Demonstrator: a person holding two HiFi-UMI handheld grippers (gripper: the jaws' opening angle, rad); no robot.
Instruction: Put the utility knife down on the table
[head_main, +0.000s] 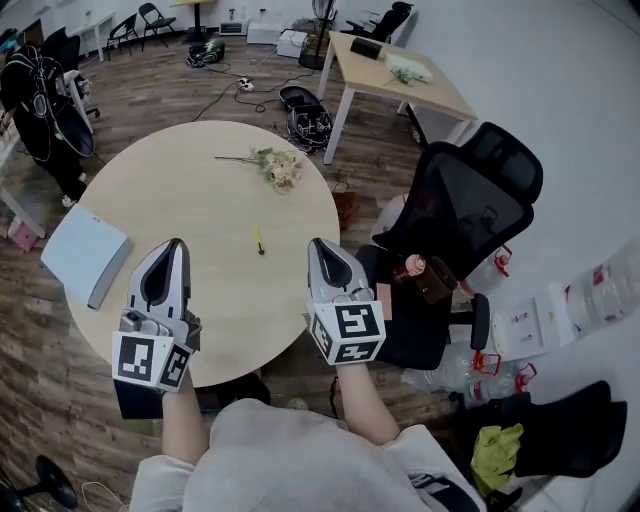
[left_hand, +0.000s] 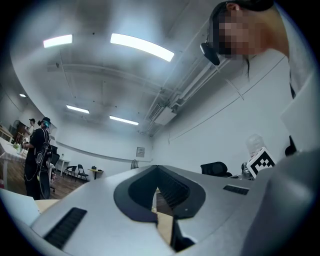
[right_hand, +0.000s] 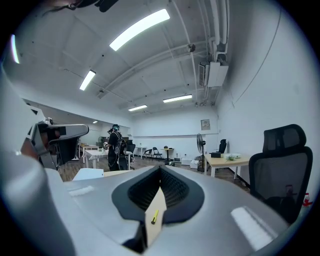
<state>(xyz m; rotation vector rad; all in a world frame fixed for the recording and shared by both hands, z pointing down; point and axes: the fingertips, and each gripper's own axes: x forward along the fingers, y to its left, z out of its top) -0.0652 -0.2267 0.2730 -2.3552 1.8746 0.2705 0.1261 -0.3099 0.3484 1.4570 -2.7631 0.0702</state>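
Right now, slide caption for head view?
Yellow utility knife lies on round table; left gripper and right gripper shut, empty.

Yellow utility knife (head_main: 259, 240), beige table (head_main: 185, 195)

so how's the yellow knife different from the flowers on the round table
The knife is a short, thin yellow stick; the flowers are a bigger, bushy pale bunch with a long stem. The knife lies near the middle of the table, the flowers toward its far side. Both lie flat on it, with nothing touching them.
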